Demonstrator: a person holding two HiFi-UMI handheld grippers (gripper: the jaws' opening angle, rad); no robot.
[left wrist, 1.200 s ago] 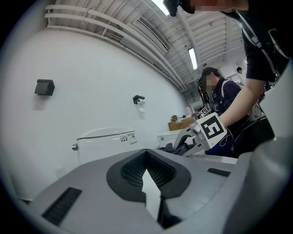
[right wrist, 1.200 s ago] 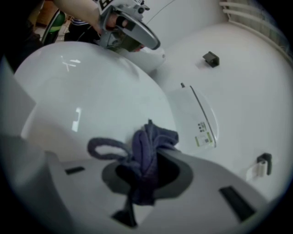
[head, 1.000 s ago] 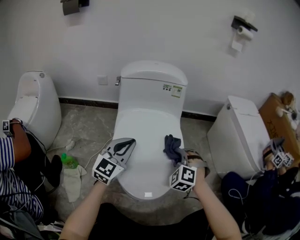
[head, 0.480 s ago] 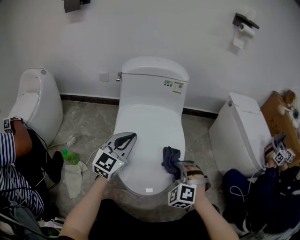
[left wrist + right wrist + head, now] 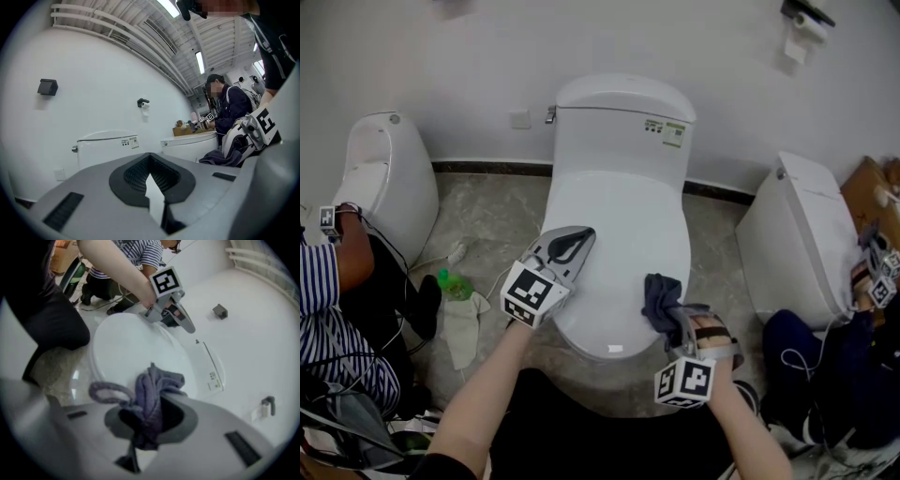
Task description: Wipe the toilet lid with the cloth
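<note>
Glossy white oval toilet lid (image 5: 619, 225), crumpled cloth (image 5: 660, 296) pinched in right gripper (image 5: 675, 315)

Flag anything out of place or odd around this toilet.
A green bottle sits on the floor left of the toilet, beside a crumpled pale rag; both look left behind. Nothing looks spilled or broken, and the lid is shut.

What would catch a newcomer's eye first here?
A glossy white closed toilet lid fills the centre of the head view. At its front right edge the right gripper has its jaws shut on a crumpled grey-blue cloth; the left gripper, jaws together and empty, sits over the lid's left edge.
</note>
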